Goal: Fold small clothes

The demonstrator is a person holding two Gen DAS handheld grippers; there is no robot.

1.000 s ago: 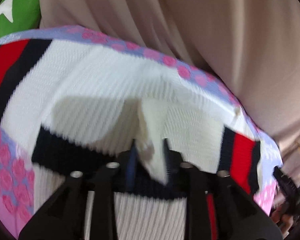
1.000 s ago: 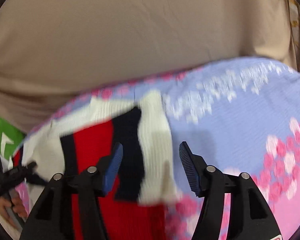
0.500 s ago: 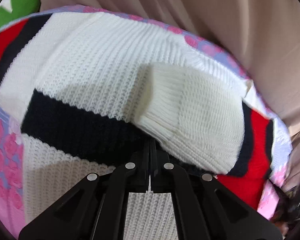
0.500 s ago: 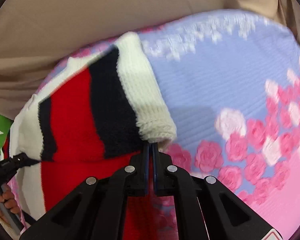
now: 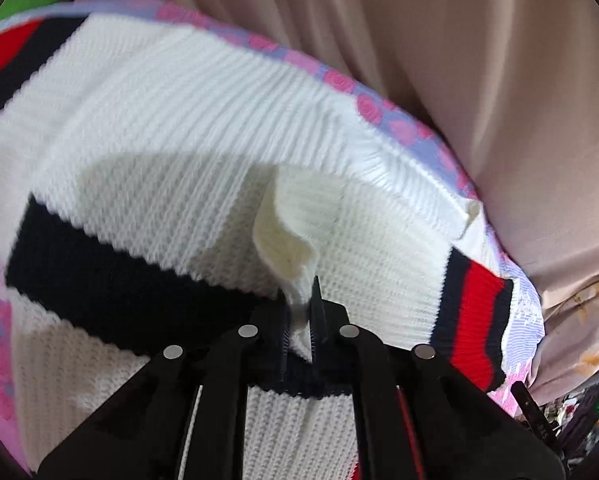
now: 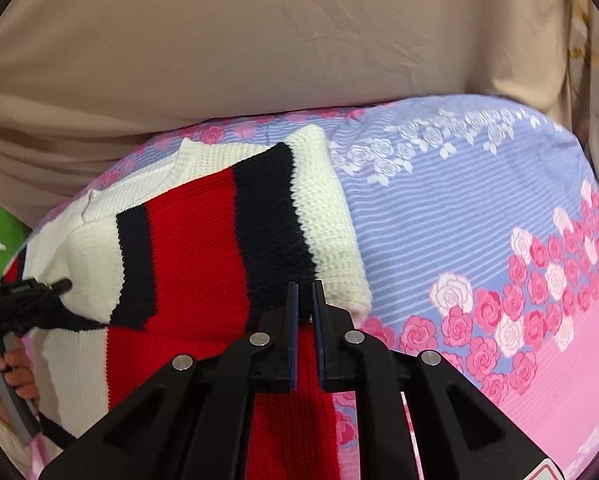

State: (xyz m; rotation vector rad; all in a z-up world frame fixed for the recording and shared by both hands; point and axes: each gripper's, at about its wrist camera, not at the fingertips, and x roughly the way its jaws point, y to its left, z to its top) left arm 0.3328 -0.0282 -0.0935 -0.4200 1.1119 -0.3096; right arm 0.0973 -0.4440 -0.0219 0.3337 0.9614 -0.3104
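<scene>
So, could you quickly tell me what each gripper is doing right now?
Left gripper: shut on the sweater.
Right gripper: nearly closed; grip on sweater cannot be told.

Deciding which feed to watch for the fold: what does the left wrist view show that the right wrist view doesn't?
Only the left wrist view: the left gripper pinching a puckered white fold of the sweater over its wide white body.

Only the right wrist view: the right gripper slightly parted at the folded striped sleeve, and the broad bare stretch of rose-print sheet beyond.

Both: the same red, navy and white sweater, the floral sheet beneath, and the beige curtain behind.
</scene>
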